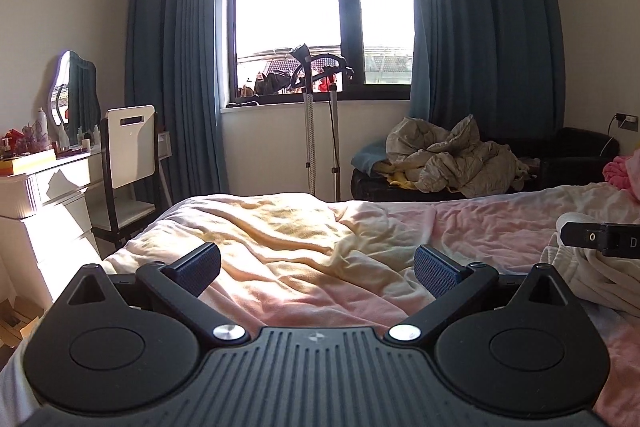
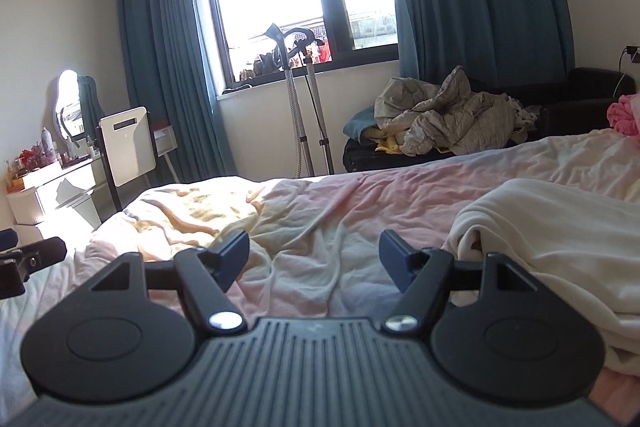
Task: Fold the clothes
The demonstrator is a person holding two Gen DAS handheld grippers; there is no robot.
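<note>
While both tongs hang low over the bed, nothing gripped:
Left tongs (image 1: 316,269): released, jaws spread wide, only rumpled bedding between the pads; aimed slightly downward across the mattress, presumably ready for a corner of cloth.
Right tongs (image 2: 314,257): released too, jaws apart with nothing between them; set just left of the garment, probably so that one pad can slide under its near edge.
Cream garment (image 2: 560,227): soft, fleecy, lying in a loose heap on the right side of the bed, just beside the right-hand finger of the right tongs; in the left wrist view bunched at the far right edge (image 1: 592,275), under the tip of the other tool. Not yet spread flat, so folding looks barely begun.
Bed (image 2: 360,195): pink sheet, creased, serving as the folding surface; wide and soft, hence suited to laying cloth out.
Yellow blanket (image 1: 280,227): sunlit, crumpled toward the far left of the bed, well apart from the garment; likely pushed aside for room.
Quilt heap (image 1: 444,155): grey-beige, dumped on a dark sofa beyond the bed, out of the working area.
Garment steamer stand (image 1: 310,131): upright before the window, between the blue curtains.
Dressing bench (image 1: 48,179): white, at left, carrying a mirror and bottles; white chair tucked beside it.
Pink knit (image 2: 622,115): at the far right rim, partly cut off; kind of item not clear.
Next need, as a guess: a grip on two garment edges, then a pull to flatten.
</note>
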